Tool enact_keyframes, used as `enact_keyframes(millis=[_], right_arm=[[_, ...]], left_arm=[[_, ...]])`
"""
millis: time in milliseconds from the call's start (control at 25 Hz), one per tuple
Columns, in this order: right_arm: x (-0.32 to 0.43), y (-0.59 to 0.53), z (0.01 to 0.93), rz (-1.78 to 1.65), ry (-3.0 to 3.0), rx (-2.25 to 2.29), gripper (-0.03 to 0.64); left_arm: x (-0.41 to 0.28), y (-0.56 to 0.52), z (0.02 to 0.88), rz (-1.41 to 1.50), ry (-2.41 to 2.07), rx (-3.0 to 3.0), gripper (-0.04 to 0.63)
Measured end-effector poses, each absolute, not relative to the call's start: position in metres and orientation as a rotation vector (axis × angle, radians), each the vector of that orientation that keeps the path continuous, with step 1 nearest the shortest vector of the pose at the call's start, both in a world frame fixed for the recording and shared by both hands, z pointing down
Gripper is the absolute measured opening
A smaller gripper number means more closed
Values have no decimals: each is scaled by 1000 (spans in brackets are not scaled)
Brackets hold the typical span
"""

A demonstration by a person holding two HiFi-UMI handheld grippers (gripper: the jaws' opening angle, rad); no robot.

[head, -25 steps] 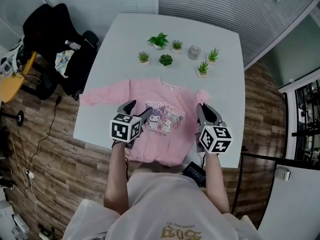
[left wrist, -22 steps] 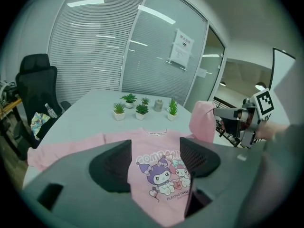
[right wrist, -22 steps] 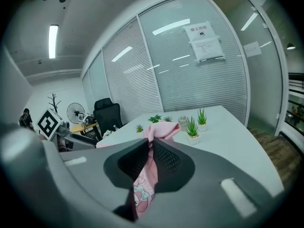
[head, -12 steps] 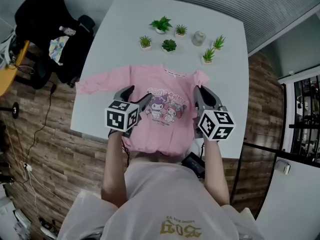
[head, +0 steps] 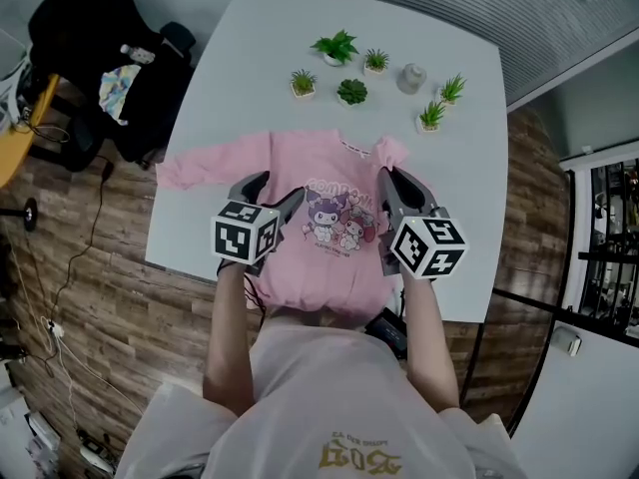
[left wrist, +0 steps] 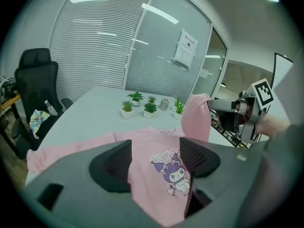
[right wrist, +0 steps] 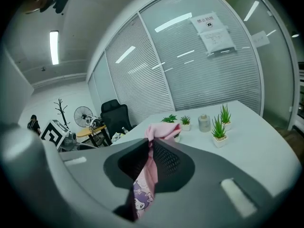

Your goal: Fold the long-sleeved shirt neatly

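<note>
A pink long-sleeved shirt [head: 300,168] with a cartoon print lies front up on the white table [head: 449,218]. Its left sleeve [head: 200,168] is spread out flat toward the table's left edge. My right gripper [head: 389,180] is shut on the right sleeve [right wrist: 164,129] and holds its cuff [head: 389,151] up over the shirt's right side. In the left gripper view the lifted sleeve [left wrist: 197,115] hangs from those jaws. My left gripper [head: 272,190] hovers open above the lower left of the shirt [left wrist: 142,179], and nothing is between its jaws.
Several small potted plants [head: 351,91] and a grey jar [head: 410,78] stand in a loose row behind the shirt. A black office chair [head: 90,28] with clutter sits left of the table. The shirt's hem hangs over the near table edge [head: 185,262].
My right gripper has carried the lifted sleeve leftward, over the shirt's body. The left gripper has shifted slightly and stays open.
</note>
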State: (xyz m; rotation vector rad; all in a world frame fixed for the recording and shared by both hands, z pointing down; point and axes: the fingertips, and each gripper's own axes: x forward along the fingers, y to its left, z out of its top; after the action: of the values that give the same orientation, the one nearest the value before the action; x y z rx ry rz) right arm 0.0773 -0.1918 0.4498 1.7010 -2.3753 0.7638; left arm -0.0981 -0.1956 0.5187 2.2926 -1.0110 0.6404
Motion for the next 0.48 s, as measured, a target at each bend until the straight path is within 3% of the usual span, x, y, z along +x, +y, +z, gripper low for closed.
enact_keyframes(millis=[480], right_arm=[[12,-231,510,630,-2341,1505,41]], left_arm=[[-118,-212,559,699,-968,2248,322]])
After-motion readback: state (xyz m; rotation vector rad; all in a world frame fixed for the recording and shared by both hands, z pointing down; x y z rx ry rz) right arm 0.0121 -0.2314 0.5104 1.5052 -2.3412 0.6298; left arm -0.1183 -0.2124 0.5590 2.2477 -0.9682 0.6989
